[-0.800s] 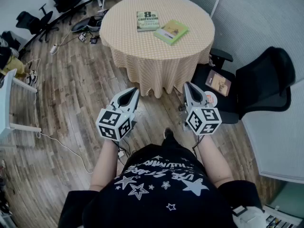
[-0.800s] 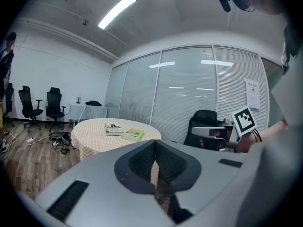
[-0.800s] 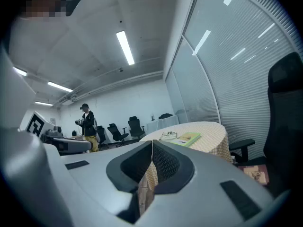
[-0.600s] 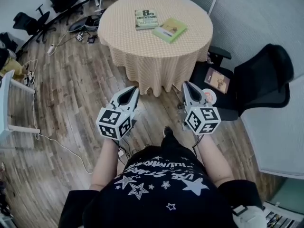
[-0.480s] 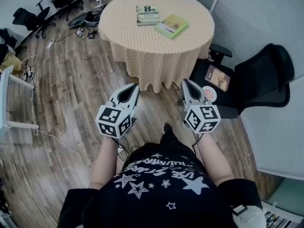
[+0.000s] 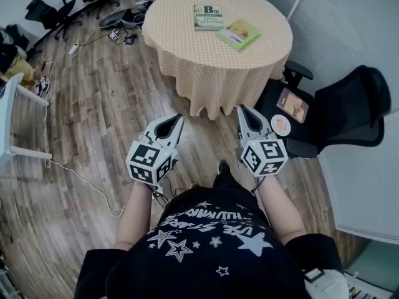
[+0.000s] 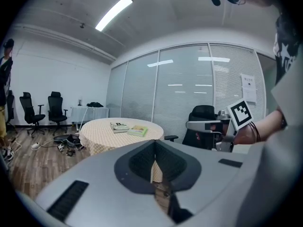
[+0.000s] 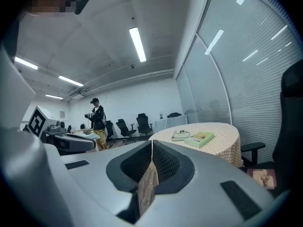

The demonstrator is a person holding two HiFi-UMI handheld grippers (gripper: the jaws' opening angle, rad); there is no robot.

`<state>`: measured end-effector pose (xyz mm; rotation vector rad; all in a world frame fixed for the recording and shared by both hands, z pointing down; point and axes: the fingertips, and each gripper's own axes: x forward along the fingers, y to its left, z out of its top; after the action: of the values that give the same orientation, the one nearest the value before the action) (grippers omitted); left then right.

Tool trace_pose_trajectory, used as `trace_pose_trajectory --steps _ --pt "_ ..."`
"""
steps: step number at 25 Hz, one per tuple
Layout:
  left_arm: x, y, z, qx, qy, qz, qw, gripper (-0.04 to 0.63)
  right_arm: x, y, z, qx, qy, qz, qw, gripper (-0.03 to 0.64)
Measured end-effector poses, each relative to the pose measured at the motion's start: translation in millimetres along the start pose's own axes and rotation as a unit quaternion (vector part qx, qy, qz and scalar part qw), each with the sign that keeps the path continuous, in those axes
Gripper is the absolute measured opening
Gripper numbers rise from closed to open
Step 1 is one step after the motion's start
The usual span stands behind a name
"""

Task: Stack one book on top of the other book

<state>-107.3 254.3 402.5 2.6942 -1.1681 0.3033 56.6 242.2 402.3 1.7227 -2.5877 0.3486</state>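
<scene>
Two books lie side by side on a round table (image 6: pixel 206 61) with a checked yellow cloth: a dark green book (image 6: pixel 208 17) printed "8th confession" and a light green book (image 6: pixel 239 34) to its right. Both also show far off as the dark book (image 7: pixel 119 126) and the light book (image 7: pixel 138 130) in the left gripper view, and as the dark book (image 8: pixel 181 135) and the light book (image 8: pixel 200 138) in the right gripper view. My left gripper (image 6: pixel 179 118) and right gripper (image 6: pixel 240 109) are held well short of the table, over the wooden floor, both shut and empty.
A black office chair (image 6: pixel 340 114) stands right of the table, with a brown book (image 6: pixel 293 104) and a round item on its seat. More chairs (image 6: pixel 53 14) and cables lie at the far left. A person (image 8: pixel 97 122) stands across the room.
The view has shifted, so the table and books now sit a little more to the right and nearer the top. Both grippers stay shut, side by side.
</scene>
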Motion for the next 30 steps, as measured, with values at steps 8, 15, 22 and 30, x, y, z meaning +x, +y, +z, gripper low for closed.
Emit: trace_pose_trajectory --steps 8,15,22,30 --pt "-14.9 22.1 -4.9 -0.02 -0.006 0.008 0.9998 0.008 8.0 17.9 -15.8 0.014 0.009 0.003 1.0 0.028" --pt "-1.4 41.5 2.2 -0.029 -0.014 0.013 0.9994 0.008 39.1 4.0 -15.1 0.03 0.016 -0.005 0.999 0.028" --pt "41.0 75.6 24.9 -0.033 -0.041 0.014 0.9985 0.008 106.7 -27.3 -14.1 0.034 0.029 0.002 0.999 0.028" --pt "110.5 123.1 43.8 -0.047 -0.03 0.026 0.9981 0.008 190.2 -68.8 4.5 0.055 0.039 0.035 0.997 0.028"
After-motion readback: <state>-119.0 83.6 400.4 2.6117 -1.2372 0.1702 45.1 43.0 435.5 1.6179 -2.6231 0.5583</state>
